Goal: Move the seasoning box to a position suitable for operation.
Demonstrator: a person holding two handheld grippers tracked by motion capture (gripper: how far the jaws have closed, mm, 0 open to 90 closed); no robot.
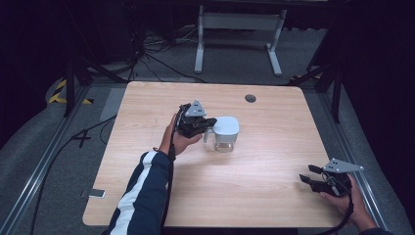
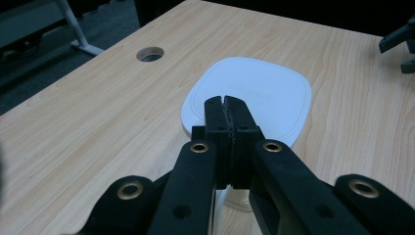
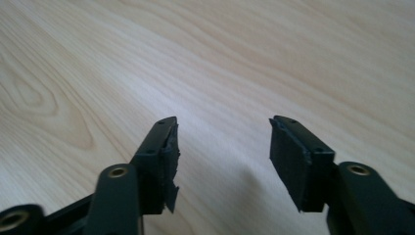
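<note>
A clear jug [image 1: 224,140] with a white lid [image 1: 226,126] and a side handle [image 1: 208,135] stands near the middle of the wooden table [image 1: 274,147]. My left gripper [image 1: 211,122] sits at the jug's left, against the lid's edge above the handle. In the left gripper view its jaws [image 2: 225,101] are pressed together over the white lid [image 2: 264,93], nothing visible between the pads, and the handle [image 2: 219,210] shows just beneath them. My right gripper [image 1: 307,174] rests low near the table's front right corner, jaws [image 3: 222,122] open over bare wood.
A round cable hole [image 1: 250,98] lies in the table's far side, behind the jug. A small flat device [image 1: 96,194] sits just off the table's left edge. A white desk frame [image 1: 240,39] stands beyond the table on the grey floor.
</note>
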